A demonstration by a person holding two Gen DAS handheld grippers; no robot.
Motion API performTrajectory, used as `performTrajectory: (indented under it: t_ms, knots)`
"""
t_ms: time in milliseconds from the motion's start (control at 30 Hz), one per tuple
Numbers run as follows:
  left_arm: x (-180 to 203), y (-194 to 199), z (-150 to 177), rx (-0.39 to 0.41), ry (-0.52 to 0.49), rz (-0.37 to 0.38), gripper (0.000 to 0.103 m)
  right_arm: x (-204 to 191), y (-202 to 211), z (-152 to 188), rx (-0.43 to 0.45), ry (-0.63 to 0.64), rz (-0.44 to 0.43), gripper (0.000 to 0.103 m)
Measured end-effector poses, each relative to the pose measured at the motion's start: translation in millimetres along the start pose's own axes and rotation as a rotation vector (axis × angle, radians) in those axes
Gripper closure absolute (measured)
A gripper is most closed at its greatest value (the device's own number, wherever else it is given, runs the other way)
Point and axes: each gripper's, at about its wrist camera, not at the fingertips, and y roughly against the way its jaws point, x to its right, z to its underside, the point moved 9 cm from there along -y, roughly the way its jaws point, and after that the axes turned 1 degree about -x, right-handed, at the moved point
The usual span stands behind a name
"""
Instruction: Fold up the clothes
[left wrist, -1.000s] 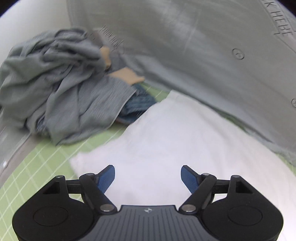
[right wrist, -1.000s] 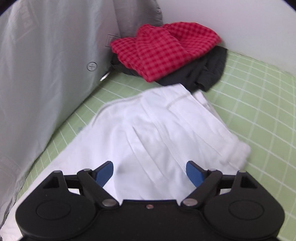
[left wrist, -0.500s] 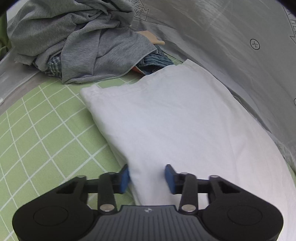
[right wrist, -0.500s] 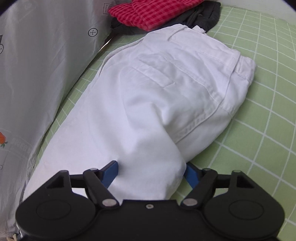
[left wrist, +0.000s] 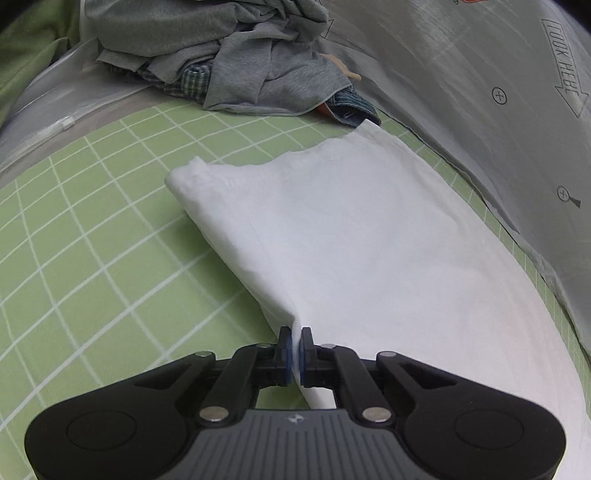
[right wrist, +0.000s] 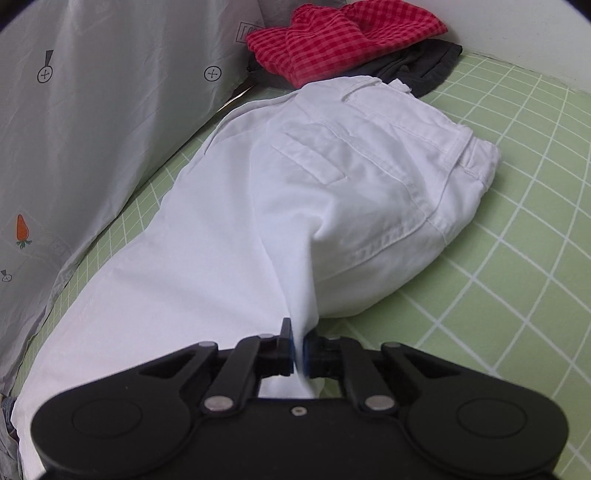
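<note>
White trousers (left wrist: pixel 362 236) lie folded lengthwise on a green gridded mat (left wrist: pixel 92 258). In the left wrist view the hem end (left wrist: pixel 192 173) points away, and my left gripper (left wrist: pixel 294 345) is shut on the near long edge of the leg, cloth pinched between its blue pads. In the right wrist view the white trousers (right wrist: pixel 295 206) show their waistband and back pocket (right wrist: pixel 314 155) at the far end. There my right gripper (right wrist: pixel 297 345) is shut on the near edge, just below the seat, with a ridge of fabric rising from its jaws.
A heap of grey and blue clothes (left wrist: pixel 236 59) sits beyond the hem. A red checked garment (right wrist: pixel 343 33) on a dark one (right wrist: pixel 424 62) lies past the waistband. A pale printed plastic sheet (right wrist: pixel 92 129) runs along the far side of the trousers; bare green mat (right wrist: pixel 517 277) lies on the near side.
Both grippers came down from open over the trousers to the near edge and shut on the cloth. The left one travelled far sideways along the leg; the pinched fabric now puckers at each.
</note>
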Motion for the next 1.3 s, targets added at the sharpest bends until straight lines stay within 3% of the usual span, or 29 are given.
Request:
performTrajectory:
  t_ms: [100,200,333,400,433,767,1000,1200,1300]
  knots:
    - [-29.6,32.7,52.1,-0.038,-0.023,0.004,0.098,22.3,10.5,-1.4,0.011,0.068,0.034,0.098]
    - [-47.8,52.0,77.2,-0.053,-0.034,0.024,0.097,30.3,17.6,0.8,0.012,0.165,0.056,0.093]
    - [-60.6,65.9,76.1,-0.035,-0.016,0.067,0.087,25.6,32.3,7.1,0.013,0.199,0.098,0.076]
    - [-65.6,72.1,75.9,-0.019,-0.034,0.049,0.086,16.6,42.2,18.5,0.017,0.237,0.107,0.054]
    - [-68.0,75.2,75.9,-0.011,-0.044,0.039,0.086,11.2,47.3,26.0,0.021,0.26,0.108,0.05]
    - [-112.3,77.9,49.0,0.032,0.026,0.024,0.086,-58.8,81.8,129.0,0.021,0.505,0.057,0.028]
    - [-131.0,72.4,31.5,0.031,0.033,0.046,0.086,-79.4,77.8,167.7,0.03,0.677,0.151,0.024]
    - [-134.7,68.2,23.0,0.031,0.031,0.068,0.086,-70.6,89.8,165.0,0.048,0.582,0.171,0.022]
    - [-133.6,65.4,22.1,0.026,0.028,0.073,0.086,-67.1,99.0,159.8,0.049,0.419,0.049,0.024]
